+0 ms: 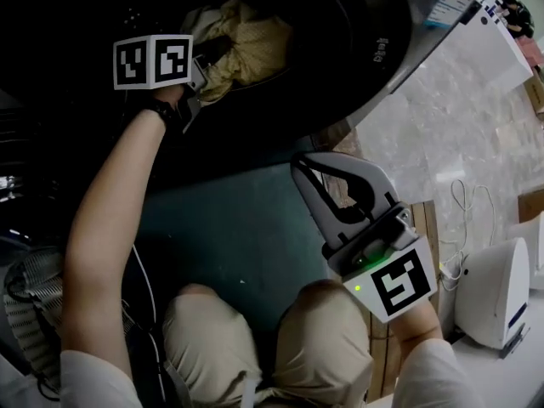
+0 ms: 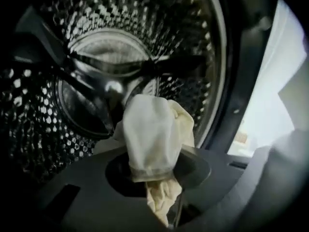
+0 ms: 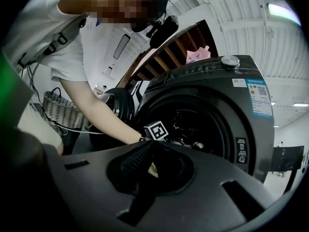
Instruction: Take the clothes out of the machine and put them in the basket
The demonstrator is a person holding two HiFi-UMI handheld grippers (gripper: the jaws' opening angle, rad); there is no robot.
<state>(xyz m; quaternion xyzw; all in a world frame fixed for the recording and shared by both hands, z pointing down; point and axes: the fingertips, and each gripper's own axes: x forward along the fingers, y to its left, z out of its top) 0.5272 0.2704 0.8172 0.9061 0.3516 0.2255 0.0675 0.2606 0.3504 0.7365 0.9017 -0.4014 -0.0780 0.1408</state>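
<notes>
My left claw (image 2: pixel 157 178) clamped on cream cloth (image 2: pixel 153 129): crumpled, bunched, hem band showing, at machine mouth. Perforated drum (image 2: pixel 72 81) behind. My right claw (image 3: pixel 145 161) closed, empty, outside machine. Right gripper view alone shows machine front (image 3: pixel 217 105), with woven basket (image 3: pixel 60 111) far left.

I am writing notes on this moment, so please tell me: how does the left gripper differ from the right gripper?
The left gripper reaches into the drum; the right gripper is outside the washing machine. The left gripper is shut on a pale cloth; the right gripper's jaws are together with nothing between them. Both carry a marker cube.
</notes>
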